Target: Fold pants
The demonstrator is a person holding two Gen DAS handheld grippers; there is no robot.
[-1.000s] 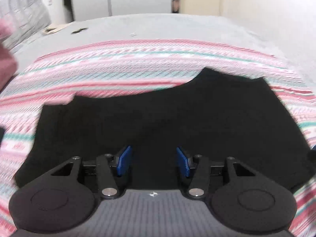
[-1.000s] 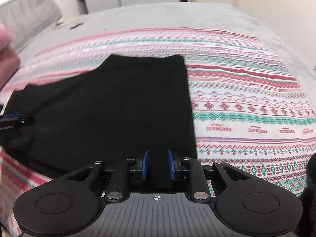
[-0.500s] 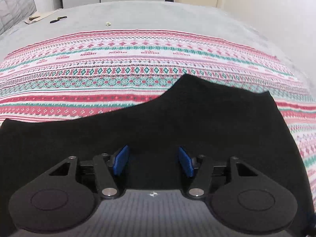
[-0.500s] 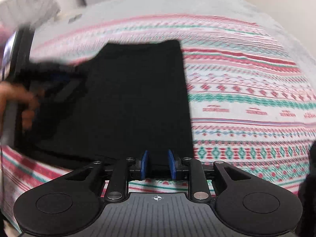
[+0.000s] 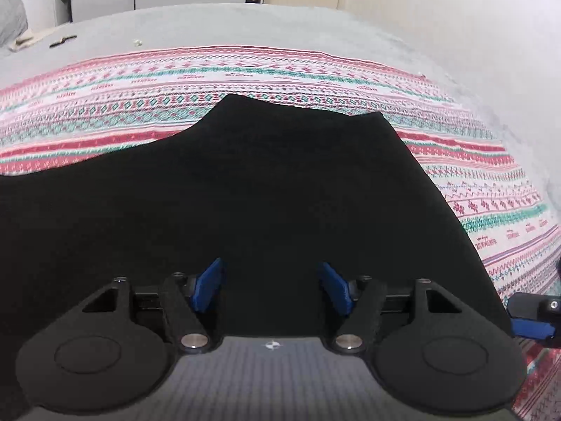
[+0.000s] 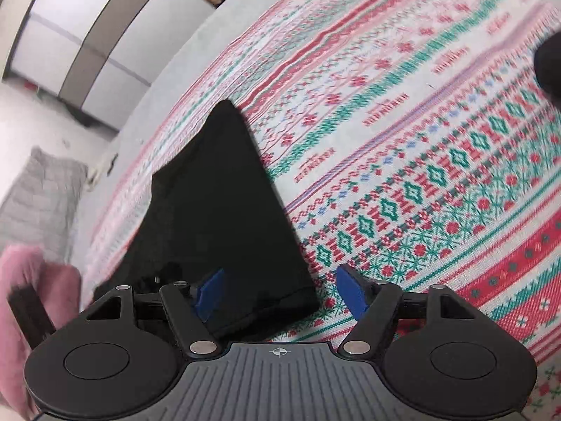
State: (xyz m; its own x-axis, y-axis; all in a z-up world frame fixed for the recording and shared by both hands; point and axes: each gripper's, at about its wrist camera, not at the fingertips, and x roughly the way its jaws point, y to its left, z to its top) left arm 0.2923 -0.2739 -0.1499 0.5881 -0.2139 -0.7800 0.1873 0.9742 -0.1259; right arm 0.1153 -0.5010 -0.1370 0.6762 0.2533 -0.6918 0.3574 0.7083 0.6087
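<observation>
On a striped blanket (image 5: 315, 70) over a grey bed (image 5: 245, 24): black pants (image 5: 263, 193), flat and apparently already doubled, seat corner peaking at the far edge. Left claw (image 5: 271, 286) low over the near middle of the cloth, blue pads spread wide, having just been opening further, nothing pinched, only fabric lying beneath the gap. Right claw (image 6: 278, 293) rolled steeply to one side, straddling the near corner of the pants (image 6: 217, 210), jaws likewise just opened, one pad over black cloth, the other over blanket, gripping nothing. At the left edge of the right view, a pink sleeve (image 6: 21, 280).

Likely step: taking hold for the next fold. Best done by sinking each claw onto a near edge, catching every layer together, closing firmly, then lifting both sides evenly to keep the crease straight. Both claws angled downward toward the bed.
</observation>
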